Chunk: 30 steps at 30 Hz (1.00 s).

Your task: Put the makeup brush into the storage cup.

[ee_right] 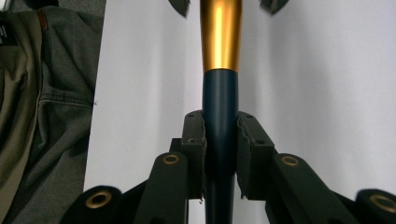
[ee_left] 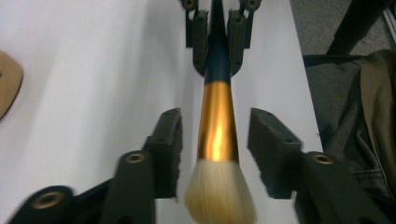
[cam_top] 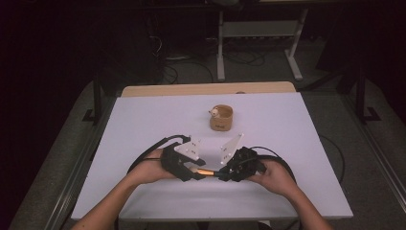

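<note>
Right gripper view: right hand-held gripper [ee_right: 220, 154] clamps the brush [ee_right: 220, 93] handle (left hand-held gripper [ee_left: 215, 154] apparently apart).

My right claw [ee_right: 219, 154] is showing matt black plastic with brass-coloured rivets, and its rough dark pads are pressing on the brush [ee_left: 217, 130], whose handle is looking smooth, dark blue and dully glossy. The ferrule is gleaming like polished gold metal, and the bristles are looking soft and pale. My left claw [ee_left: 215, 149] is wearing the same grainy pads. The surface [cam_top: 268, 191] is lying matt white, with a cup [cam_top: 221, 118] of cork-like brown at the frame's upper centre.
</note>
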Each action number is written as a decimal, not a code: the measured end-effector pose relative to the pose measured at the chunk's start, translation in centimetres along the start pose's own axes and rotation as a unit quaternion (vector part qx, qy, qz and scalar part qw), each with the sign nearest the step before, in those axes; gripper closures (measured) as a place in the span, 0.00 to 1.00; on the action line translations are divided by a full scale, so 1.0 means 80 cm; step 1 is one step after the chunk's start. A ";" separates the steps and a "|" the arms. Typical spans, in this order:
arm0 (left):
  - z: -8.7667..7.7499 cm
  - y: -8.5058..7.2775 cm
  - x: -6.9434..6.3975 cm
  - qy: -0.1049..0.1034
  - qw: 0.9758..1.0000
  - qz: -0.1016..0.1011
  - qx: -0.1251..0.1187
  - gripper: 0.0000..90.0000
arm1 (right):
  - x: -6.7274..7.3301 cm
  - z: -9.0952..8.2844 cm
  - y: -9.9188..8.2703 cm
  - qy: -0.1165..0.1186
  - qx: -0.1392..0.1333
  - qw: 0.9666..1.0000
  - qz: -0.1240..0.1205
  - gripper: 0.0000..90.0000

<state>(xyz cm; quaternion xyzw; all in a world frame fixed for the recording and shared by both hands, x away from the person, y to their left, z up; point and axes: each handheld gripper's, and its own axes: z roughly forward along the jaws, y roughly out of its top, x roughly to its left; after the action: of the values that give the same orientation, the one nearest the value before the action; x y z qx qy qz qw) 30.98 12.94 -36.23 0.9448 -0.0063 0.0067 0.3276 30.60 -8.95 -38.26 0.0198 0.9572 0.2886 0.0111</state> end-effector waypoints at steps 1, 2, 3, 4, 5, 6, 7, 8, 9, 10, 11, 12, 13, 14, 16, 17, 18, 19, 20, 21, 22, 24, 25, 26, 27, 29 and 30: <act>0.000 -0.003 0.000 0.001 1.000 -0.008 -0.005 0.55 | 0.000 -0.001 -0.002 -0.002 -0.001 1.000 0.001 0.82; 0.000 -0.006 0.000 0.001 1.000 -0.015 -0.009 0.54 | -0.001 -0.002 -0.004 -0.005 -0.003 1.000 0.001 0.82; -0.001 -0.010 0.000 0.002 1.000 -0.022 -0.012 0.51 | 0.000 -0.004 -0.006 -0.005 -0.005 1.000 0.006 0.82; -0.001 -0.014 0.001 0.006 0.999 -0.027 -0.017 0.49 | -0.001 -0.005 -0.007 -0.005 -0.008 1.000 0.004 0.82; -0.001 -0.018 0.001 0.005 0.999 -0.038 -0.021 0.48 | 0.000 -0.006 -0.009 -0.007 -0.012 1.000 0.006 0.82; -0.001 -0.021 0.001 0.005 0.999 -0.044 -0.026 0.46 | 0.000 -0.007 -0.010 -0.007 -0.014 1.000 0.007 0.82; -0.001 -0.026 0.002 0.005 0.998 -0.054 -0.034 0.45 | 0.001 -0.009 -0.010 -0.009 -0.016 1.000 0.010 0.82; 0.000 -0.029 0.002 0.007 0.998 -0.059 -0.039 0.44 | 0.002 -0.011 -0.011 -0.012 -0.020 1.000 0.013 0.82; 0.000 -0.032 0.002 0.006 0.997 -0.066 -0.045 0.43 | 0.002 -0.012 -0.011 -0.013 -0.023 1.000 0.012 0.82; 0.001 -0.036 0.001 0.002 0.996 -0.077 -0.053 0.43 | 0.002 -0.014 -0.012 -0.016 -0.028 0.999 0.012 0.82; 0.003 -0.039 0.001 -0.001 0.994 -0.085 -0.063 0.43 | 0.002 -0.016 -0.012 -0.018 -0.035 0.999 0.014 0.82; 0.005 -0.041 0.001 -0.002 0.993 -0.091 -0.072 0.42 | 0.002 -0.018 -0.012 -0.017 -0.041 0.999 0.013 0.82; 0.007 -0.043 0.001 -0.005 0.992 -0.099 -0.081 0.42 | 0.002 -0.020 -0.012 -0.019 -0.045 0.999 0.016 0.82; 0.009 -0.045 0.000 -0.008 0.990 -0.109 -0.092 0.42 | 0.002 -0.021 -0.012 -0.022 -0.047 0.999 0.016 0.82; 0.011 -0.048 0.000 -0.010 0.988 -0.116 -0.104 0.42 | 0.002 -0.024 -0.013 -0.025 -0.053 0.998 0.016 0.82; 0.013 -0.049 0.000 -0.010 0.987 -0.118 -0.112 0.43 | 0.002 -0.025 -0.013 -0.026 -0.060 0.998 0.017 0.82; 0.014 -0.050 0.000 -0.012 0.986 -0.121 -0.112 0.44 | 0.002 -0.028 -0.013 -0.030 -0.063 0.997 0.018 0.82; 0.014 -0.051 0.000 -0.013 0.986 -0.121 -0.114 0.44 | 0.002 -0.029 -0.014 -0.032 -0.069 0.997 0.020 0.82; 0.015 -0.051 -0.001 -0.012 0.985 -0.123 -0.125 0.45 | 0.002 -0.031 -0.015 -0.035 -0.073 0.996 0.023 0.82; 0.014 -0.050 -0.002 -0.012 0.984 -0.119 -0.129 0.48 | 0.002 -0.032 -0.015 -0.040 -0.076 0.996 0.026 0.82; 0.014 -0.049 -0.003 -0.010 0.983 -0.120 -0.137 0.50 | 0.001 -0.033 -0.016 -0.043 -0.078 0.996 0.029 0.82; 0.015 -0.046 -0.004 -0.008 0.981 -0.124 -0.148 0.51 | -0.001 -0.034 -0.016 -0.048 -0.088 0.994 0.035 0.82; 0.015 -0.044 -0.005 -0.004 0.979 -0.128 -0.160 0.52 | -0.002 -0.034 -0.017 -0.048 -0.092 0.994 0.038 0.82; 0.014 -0.044 -0.005 -0.003 0.977 -0.134 -0.166 0.55 | -0.003 -0.033 -0.017 -0.050 -0.097 0.993 0.044 0.82; 0.014 -0.042 -0.004 -0.001 0.975 -0.138 -0.173 0.56 | -0.003 -0.032 -0.016 -0.052 -0.100 0.992 0.049 0.82; 0.012 -0.040 -0.001 0.016 0.973 -0.141 -0.183 0.57 | -0.003 -0.031 -0.016 -0.059 -0.107 0.990 0.066 0.82; 0.012 -0.039 0.000 0.018 0.970 -0.148 -0.189 0.59 | -0.003 -0.029 -0.016 -0.061 -0.117 0.989 0.073 0.82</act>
<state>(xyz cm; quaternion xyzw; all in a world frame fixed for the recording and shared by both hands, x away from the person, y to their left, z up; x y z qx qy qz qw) 31.00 14.79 -38.89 0.8556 0.1385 -0.0258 0.4981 30.75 -11.34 -37.02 0.1054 0.9105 0.3966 0.0507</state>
